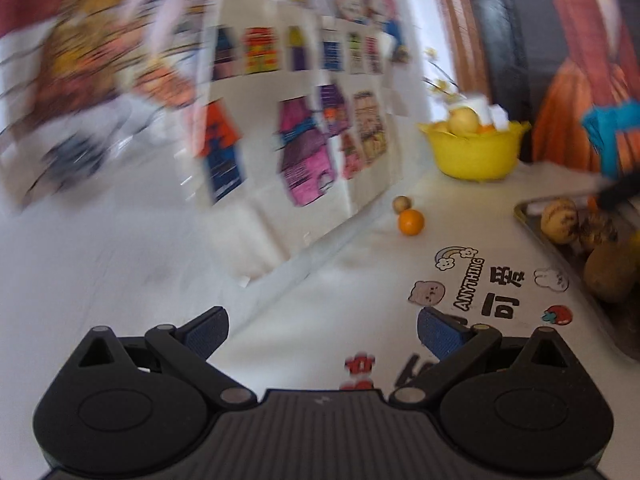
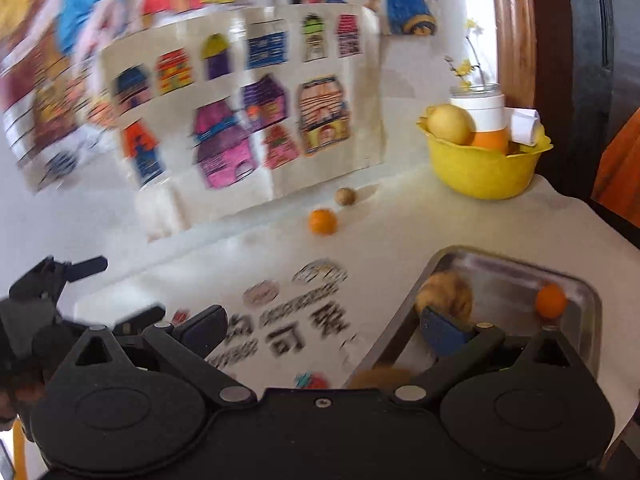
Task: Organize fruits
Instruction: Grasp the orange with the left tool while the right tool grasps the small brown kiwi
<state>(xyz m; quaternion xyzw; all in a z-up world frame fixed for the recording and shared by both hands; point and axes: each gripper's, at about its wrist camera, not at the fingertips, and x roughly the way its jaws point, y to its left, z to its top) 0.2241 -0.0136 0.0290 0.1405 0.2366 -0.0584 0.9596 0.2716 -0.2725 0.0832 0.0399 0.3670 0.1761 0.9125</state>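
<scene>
A yellow bowl (image 1: 474, 150) at the back of the white table holds a pale yellow fruit (image 1: 463, 120) and an orange (image 2: 489, 140); the bowl also shows in the right wrist view (image 2: 482, 168). A small orange (image 1: 411, 222) and a small brown round fruit (image 1: 401, 203) lie loose on the table. A metal tray (image 2: 508, 276) holds a brownish fruit (image 2: 446, 292) and a small orange (image 2: 551, 300). My left gripper (image 1: 322, 332) is open and empty above the table. My right gripper (image 2: 322, 330) is open and empty by the tray's left edge.
A board with coloured house drawings (image 2: 244, 108) stands along the back. Stickers and printed letters (image 1: 484, 284) mark the table. A jar with yellow flowers and a white cup (image 2: 480, 108) stand behind the bowl. The tray's rim (image 1: 532, 224) is at the right.
</scene>
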